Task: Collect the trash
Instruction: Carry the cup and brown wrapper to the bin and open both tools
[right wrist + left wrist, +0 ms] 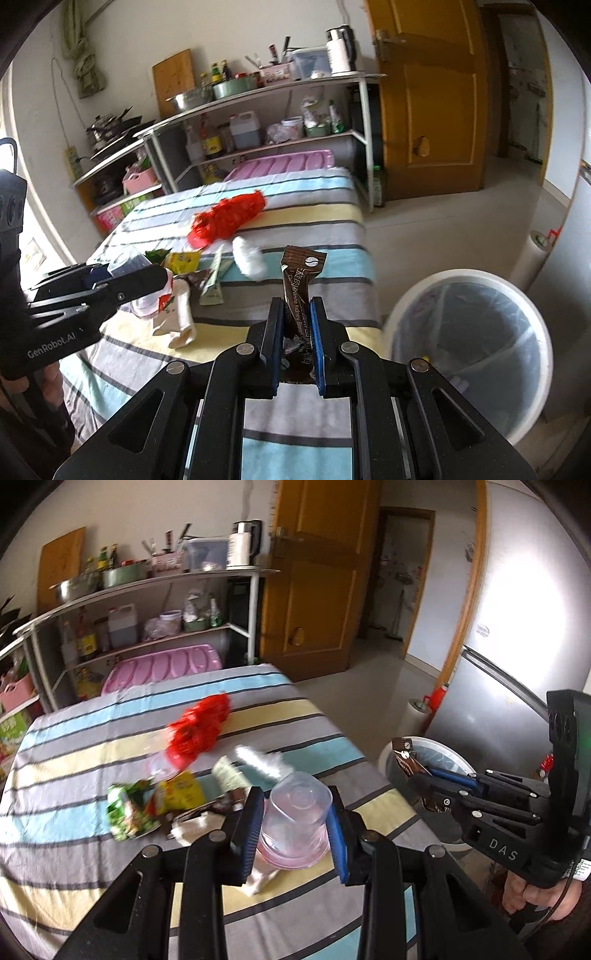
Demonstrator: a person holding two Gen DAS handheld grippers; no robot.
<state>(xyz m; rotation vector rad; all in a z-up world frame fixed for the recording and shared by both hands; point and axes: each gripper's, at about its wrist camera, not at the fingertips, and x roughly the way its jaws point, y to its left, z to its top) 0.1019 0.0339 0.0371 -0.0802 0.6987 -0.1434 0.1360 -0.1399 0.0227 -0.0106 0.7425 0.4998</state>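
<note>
1. Daylight fills the room; the white wall (535,602) at right in the left wrist view is blown out by glare.
2. In the right wrist view, strong brightness enters at the far left edge.
3. Motion blur smears the red bag (199,731) and the white wad (249,260) in both views.
4. Fisheye distortion bends the shelf (258,92) and door frame (469,590); the corners vignette to black.
5. Soft shadows fall on the striped surface (74,775).
</note>
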